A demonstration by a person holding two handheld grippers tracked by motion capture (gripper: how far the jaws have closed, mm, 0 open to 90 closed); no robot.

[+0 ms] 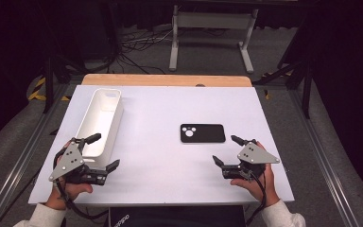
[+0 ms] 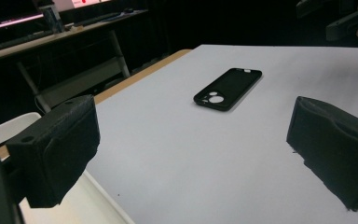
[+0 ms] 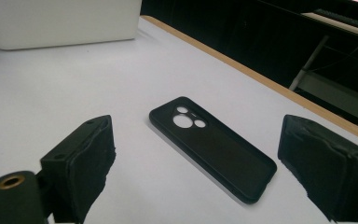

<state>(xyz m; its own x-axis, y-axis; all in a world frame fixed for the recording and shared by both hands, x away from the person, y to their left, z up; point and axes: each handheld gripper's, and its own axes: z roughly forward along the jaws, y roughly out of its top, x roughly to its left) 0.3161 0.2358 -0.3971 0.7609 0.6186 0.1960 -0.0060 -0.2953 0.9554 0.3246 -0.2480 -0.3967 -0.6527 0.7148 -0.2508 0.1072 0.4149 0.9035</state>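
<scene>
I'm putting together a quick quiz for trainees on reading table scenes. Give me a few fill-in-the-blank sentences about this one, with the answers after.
1. The phone case lying flat on the white table is ____ in colour.
2. The white bin stands nearest the ____ hand-held gripper.
3. The jaws of the right hand-held gripper are ____, with nothing between them.
4. The phone case's camera cutouts face the ____ bin.

Missing words: black; left; open; white

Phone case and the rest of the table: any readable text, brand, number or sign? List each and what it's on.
No text can be read.
Phone case: plain black, no brand or mark.
White bin: no label.
Dark object at the table's near edge: pale lettering, too small and blurred to read.
</scene>
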